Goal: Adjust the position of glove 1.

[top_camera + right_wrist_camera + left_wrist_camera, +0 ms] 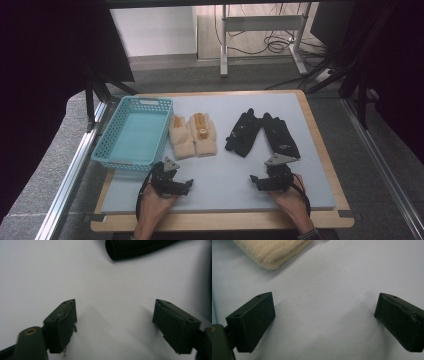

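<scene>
While both hands rest near the front edge of the table [320, 150], the left gripper [172, 181] and the right gripper [267, 181] stand wide open and hold nothing. The cream gloves [193, 136] lie just ahead of the left one, beside the blue basket [132, 132]. The black gloves [262, 132] lie just ahead of the right one.
</scene>
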The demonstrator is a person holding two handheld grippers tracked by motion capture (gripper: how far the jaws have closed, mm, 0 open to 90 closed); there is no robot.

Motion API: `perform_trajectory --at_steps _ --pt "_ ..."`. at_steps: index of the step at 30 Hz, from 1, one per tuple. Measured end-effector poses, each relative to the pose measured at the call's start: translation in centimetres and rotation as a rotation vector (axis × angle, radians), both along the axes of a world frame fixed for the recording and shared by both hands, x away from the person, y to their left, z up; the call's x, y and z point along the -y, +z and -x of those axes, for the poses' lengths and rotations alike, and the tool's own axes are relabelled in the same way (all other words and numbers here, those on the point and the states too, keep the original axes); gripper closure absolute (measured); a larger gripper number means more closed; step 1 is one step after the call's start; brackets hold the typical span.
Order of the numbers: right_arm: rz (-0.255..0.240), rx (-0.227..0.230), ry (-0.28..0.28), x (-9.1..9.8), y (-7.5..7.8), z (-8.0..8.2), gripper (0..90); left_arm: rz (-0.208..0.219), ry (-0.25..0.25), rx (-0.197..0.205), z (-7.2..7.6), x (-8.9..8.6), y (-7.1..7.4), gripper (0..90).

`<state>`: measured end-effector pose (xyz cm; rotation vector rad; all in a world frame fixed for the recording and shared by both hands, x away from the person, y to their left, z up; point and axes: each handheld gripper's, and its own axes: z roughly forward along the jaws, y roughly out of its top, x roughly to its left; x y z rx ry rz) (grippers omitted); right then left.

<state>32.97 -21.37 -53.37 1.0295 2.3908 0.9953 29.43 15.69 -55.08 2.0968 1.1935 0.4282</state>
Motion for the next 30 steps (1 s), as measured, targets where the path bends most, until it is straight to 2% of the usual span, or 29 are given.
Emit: perform_trajectory --at_steps 23,30 --pt "-0.002 -0.006 0.001 0.03 0.0 -0.06 18.3 0.007 0.001 0.001 -0.03 -0.05 -0.05 3.2" --pt "-0.008 -0.013 -0.02 -0.11 0.04 -0.07 18.3 0.007 0.001 0.001 -0.03 -0.06 -0.05 3.2"
